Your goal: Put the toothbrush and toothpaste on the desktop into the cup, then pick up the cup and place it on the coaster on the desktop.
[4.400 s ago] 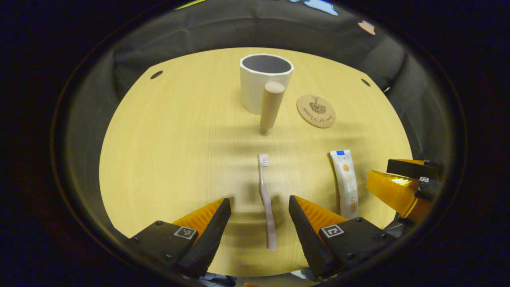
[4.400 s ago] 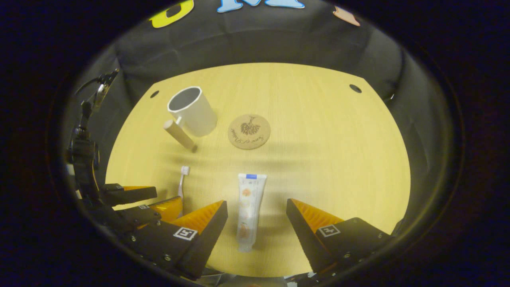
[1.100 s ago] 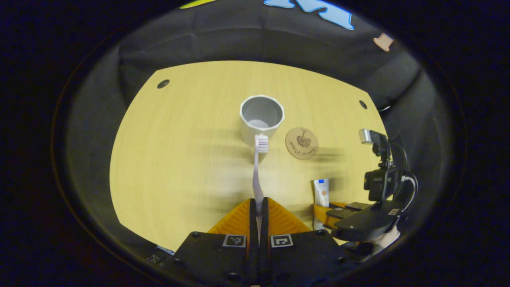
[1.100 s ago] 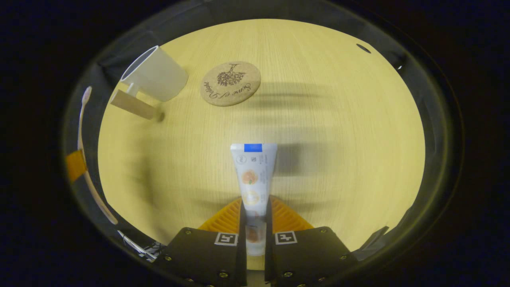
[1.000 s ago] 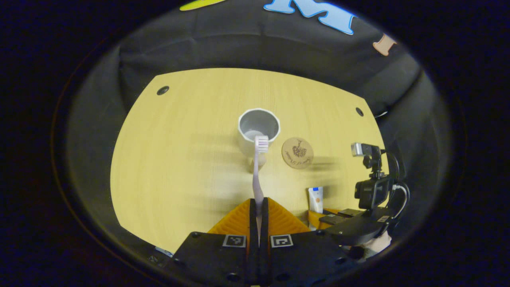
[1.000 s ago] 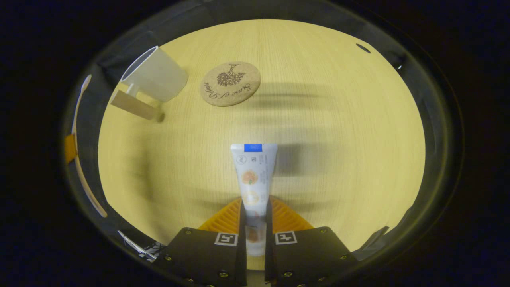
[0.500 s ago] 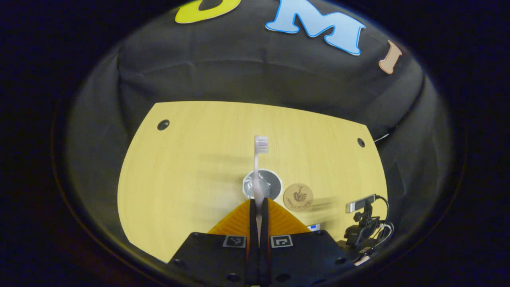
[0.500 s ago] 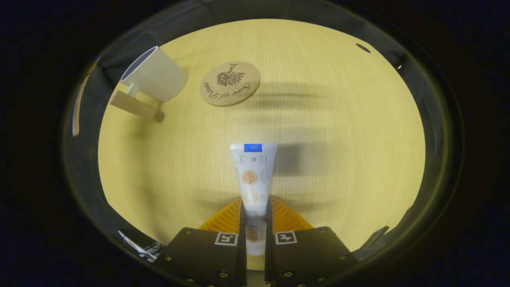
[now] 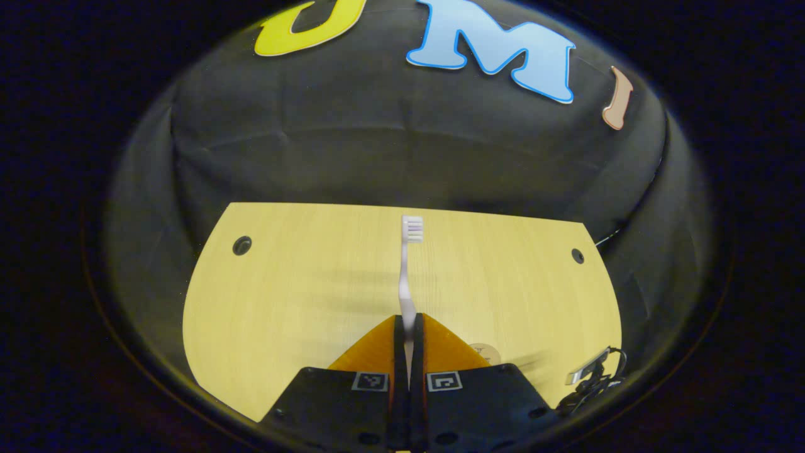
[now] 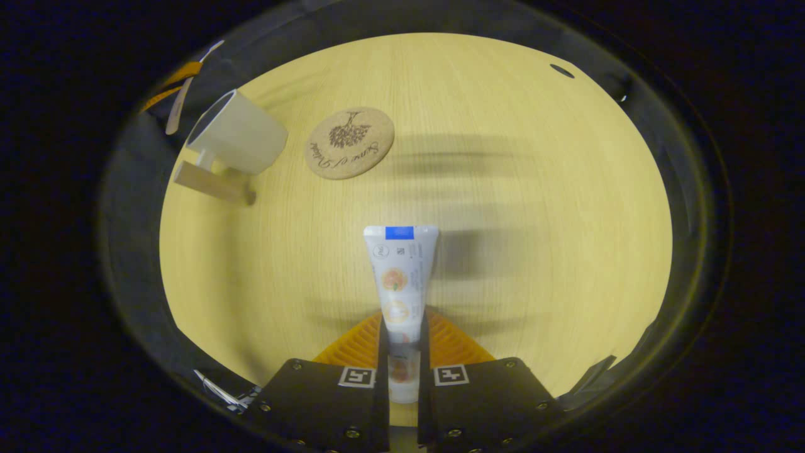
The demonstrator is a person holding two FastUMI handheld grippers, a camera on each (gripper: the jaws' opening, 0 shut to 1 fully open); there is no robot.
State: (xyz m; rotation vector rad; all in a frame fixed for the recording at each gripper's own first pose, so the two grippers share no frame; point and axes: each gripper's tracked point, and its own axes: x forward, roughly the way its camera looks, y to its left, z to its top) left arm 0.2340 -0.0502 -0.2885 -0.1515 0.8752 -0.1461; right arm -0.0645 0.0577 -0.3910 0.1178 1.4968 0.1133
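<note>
The left gripper (image 9: pixel 407 327) is closed tight on the handle of a slim pale lilac plastic toothbrush (image 9: pixel 407 270), both fingers pressing on it; the white-bristled head points away from the camera, over the far half of the light yellow wood-grain desktop (image 9: pixel 283 302). A sliver of the round cork coaster (image 9: pixel 485 352) shows just right of that gripper's fingers.

The right gripper (image 10: pixel 402 340) is clamped on the cap end of a white plastic toothpaste tube (image 10: pixel 400 277) with fruit pictures and a blue band at its flat end; the small print on it is too fine to read. The tube points toward the middle of the desktop.

In the right gripper view, the white cup (image 10: pixel 236 141) with a straight wooden handle (image 10: pixel 210 184) stands near the desktop's far left edge, the coaster just beside it to the right, apart from it. The coaster bears a plant drawing and a line of cursive script that cannot be made out.
</note>
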